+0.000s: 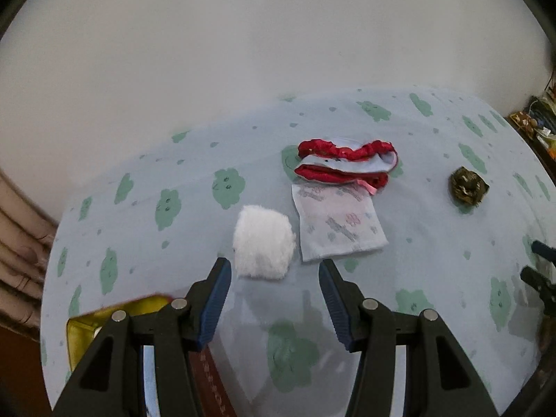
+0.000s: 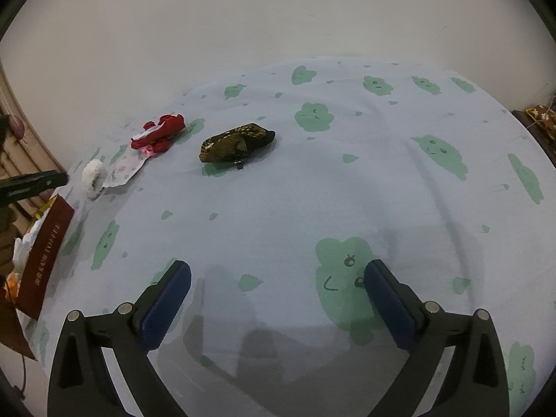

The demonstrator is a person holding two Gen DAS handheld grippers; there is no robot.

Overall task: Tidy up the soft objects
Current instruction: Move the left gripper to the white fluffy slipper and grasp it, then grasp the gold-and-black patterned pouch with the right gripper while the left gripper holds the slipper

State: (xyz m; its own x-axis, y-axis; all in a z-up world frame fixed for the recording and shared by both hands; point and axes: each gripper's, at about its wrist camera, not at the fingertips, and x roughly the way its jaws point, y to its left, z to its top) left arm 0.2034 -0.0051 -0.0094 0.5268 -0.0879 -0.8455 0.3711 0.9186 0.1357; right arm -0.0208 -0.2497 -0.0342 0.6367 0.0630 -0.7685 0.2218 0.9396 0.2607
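Observation:
A white fluffy pad (image 1: 263, 241) lies on the blue cloud-print cloth (image 1: 434, 229), just ahead of my left gripper (image 1: 274, 271), which is open and empty. Beside it lies a flat printed packet (image 1: 338, 222), with a red-and-pale-blue frilly fabric piece (image 1: 345, 165) behind it and an olive patterned pouch (image 1: 467, 186) to the right. In the right wrist view the pouch (image 2: 236, 146), the red piece (image 2: 158, 135), the packet (image 2: 125, 172) and the pad (image 2: 93, 177) lie far ahead to the left. My right gripper (image 2: 278, 274) is open and empty over bare cloth (image 2: 347, 173).
A yellow-lined box (image 1: 104, 319) sits at the near left edge; in the right wrist view it shows with a dark red lettered side (image 2: 45, 257) and things inside. A white wall stands behind the table. Clutter shows at the far right (image 1: 535, 121).

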